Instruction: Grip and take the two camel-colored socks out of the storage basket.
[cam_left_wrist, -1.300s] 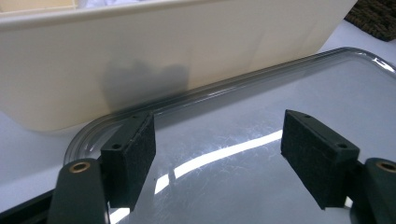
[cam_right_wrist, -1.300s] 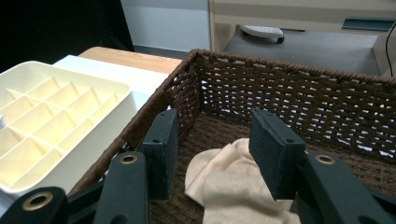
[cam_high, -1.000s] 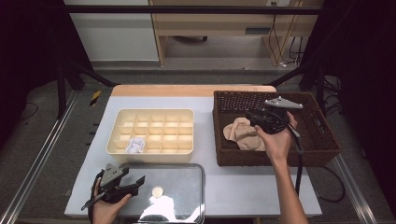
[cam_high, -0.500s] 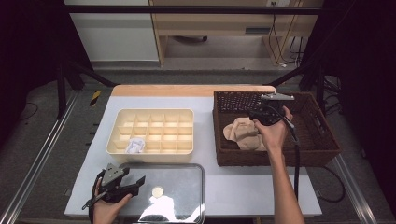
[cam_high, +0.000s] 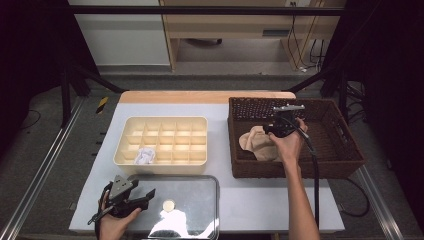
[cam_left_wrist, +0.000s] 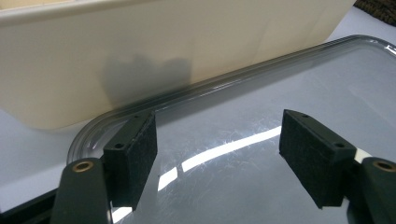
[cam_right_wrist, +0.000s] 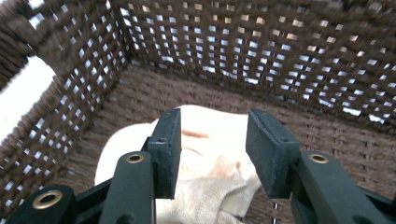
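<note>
- Because the right gripper (cam_right_wrist: 212, 156) is reaching into the basket (cam_high: 345, 150), its half-open jaws, just narrowing, straddle the sock (cam_right_wrist: 205, 163), not yet clamped.
- Left gripper (cam_left_wrist: 217, 154), jaws wide and empty, waits over the clear lid (cam_left_wrist: 280, 93).

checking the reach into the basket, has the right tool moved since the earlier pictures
Yes. The right tool has come toward the basket's near-left side, away from the far wall of the wicker basket, and now sits over the cream cloth, jaws apart.
</note>
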